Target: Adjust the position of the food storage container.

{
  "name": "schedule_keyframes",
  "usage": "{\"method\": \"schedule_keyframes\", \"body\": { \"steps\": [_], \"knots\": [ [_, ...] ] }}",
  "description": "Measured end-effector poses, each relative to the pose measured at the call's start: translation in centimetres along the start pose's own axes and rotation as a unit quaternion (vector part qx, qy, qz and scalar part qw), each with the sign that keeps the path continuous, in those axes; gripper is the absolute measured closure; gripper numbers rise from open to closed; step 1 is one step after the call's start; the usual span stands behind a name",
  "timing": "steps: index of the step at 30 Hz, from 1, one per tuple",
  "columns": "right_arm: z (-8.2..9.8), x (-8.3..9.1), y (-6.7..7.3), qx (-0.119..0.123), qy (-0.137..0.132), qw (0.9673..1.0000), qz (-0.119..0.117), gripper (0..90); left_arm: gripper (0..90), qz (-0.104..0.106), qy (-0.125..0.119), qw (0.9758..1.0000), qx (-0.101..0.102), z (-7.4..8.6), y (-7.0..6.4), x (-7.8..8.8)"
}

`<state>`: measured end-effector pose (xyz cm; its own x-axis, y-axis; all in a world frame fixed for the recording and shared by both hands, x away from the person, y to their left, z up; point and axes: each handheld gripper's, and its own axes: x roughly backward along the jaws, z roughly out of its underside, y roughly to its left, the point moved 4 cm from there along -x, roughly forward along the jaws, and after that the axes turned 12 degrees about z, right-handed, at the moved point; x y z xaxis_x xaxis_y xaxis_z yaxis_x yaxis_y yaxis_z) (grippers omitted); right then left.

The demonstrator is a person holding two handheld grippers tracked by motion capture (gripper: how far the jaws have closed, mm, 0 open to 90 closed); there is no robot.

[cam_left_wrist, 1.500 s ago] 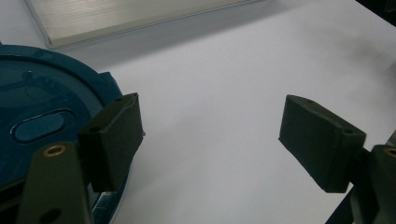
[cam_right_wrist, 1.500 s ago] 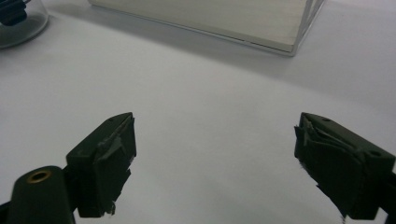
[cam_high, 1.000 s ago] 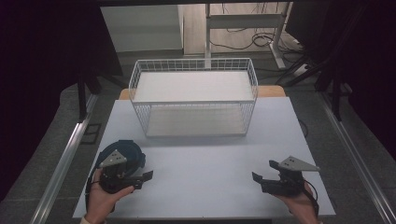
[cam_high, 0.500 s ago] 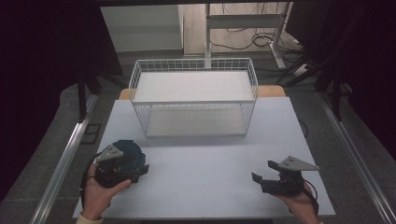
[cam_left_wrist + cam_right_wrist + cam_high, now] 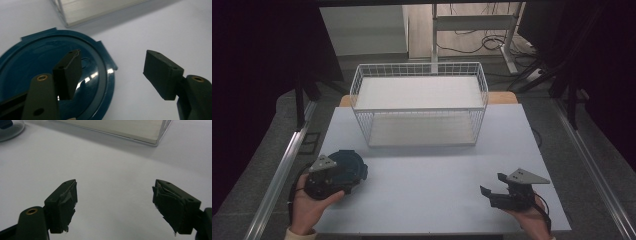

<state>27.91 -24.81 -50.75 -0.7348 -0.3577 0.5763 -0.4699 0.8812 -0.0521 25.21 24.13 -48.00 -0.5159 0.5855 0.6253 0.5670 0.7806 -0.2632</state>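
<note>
A dark blue round lid (image 5: 355, 162) with small tabs on its rim lies flat at the table's front left. My left gripper (image 5: 343, 176) hangs at its near right edge. In the left gripper view the left gripper (image 5: 113, 55) is open and its jaws have just been closing. One jaw stands over the lid (image 5: 37, 57) and the other over bare table, so the rim lies between them, untouched by the pads. My right gripper (image 5: 492, 184) rests at the front right. Its jaws have just been closing a little, and the right gripper (image 5: 115, 183) still stands open with nothing between them.
A white wire basket (image 5: 419, 109) with a pale floor stands at the back middle of the white table (image 5: 427, 170). Its lower edge (image 5: 100, 10) shows just beyond the lid. Metal rails run along both sides of the table, and a desk frame and cables lie behind it.
The left gripper has turned from pointing right across the table to pointing at the lid's edge, and has drawn in over it. The right hand has stayed put.
</note>
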Motion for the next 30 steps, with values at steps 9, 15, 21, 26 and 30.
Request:
{"method": "schedule_keyframes", "body": {
  "steps": [9, 15, 21, 26, 30],
  "knots": [
    [0.2, 0.1, -0.1, 0.004, 0.001, 1.0, 0.003, 20.9, 37.1, -0.031, -0.005, 0.9994, 0.013, 0.1, 1.8, 1.6],
    [0.4, -0.1, 0.0, 0.009, 0.008, 0.9999, 0.002, 21.7, 43.4, -0.042, -0.002, 0.999, 0.014, 0.1, 2.6, 1.9],
    [0.3, 0.0, 0.0, 0.01, 0.005, 0.9999, 0.002, 22.0, 51.5, -0.052, -0.002, 0.9984, 0.021, 0.0, 4.1, 2.1],
    [0.0, 0.2, -0.8, -0.008, -0.004, 0.9999, 0.014, 22.6, 66.0, -0.074, 0.009, 0.9968, 0.03, 0.0, 6.0, 2.5],
    [0.0, 0.3, -1.0, -0.014, -0.007, 0.9997, 0.019, 22.7, 77.3, -0.082, 0.016, 0.9956, 0.041, 0.5, 7.0, 2.5]
  ]
}}
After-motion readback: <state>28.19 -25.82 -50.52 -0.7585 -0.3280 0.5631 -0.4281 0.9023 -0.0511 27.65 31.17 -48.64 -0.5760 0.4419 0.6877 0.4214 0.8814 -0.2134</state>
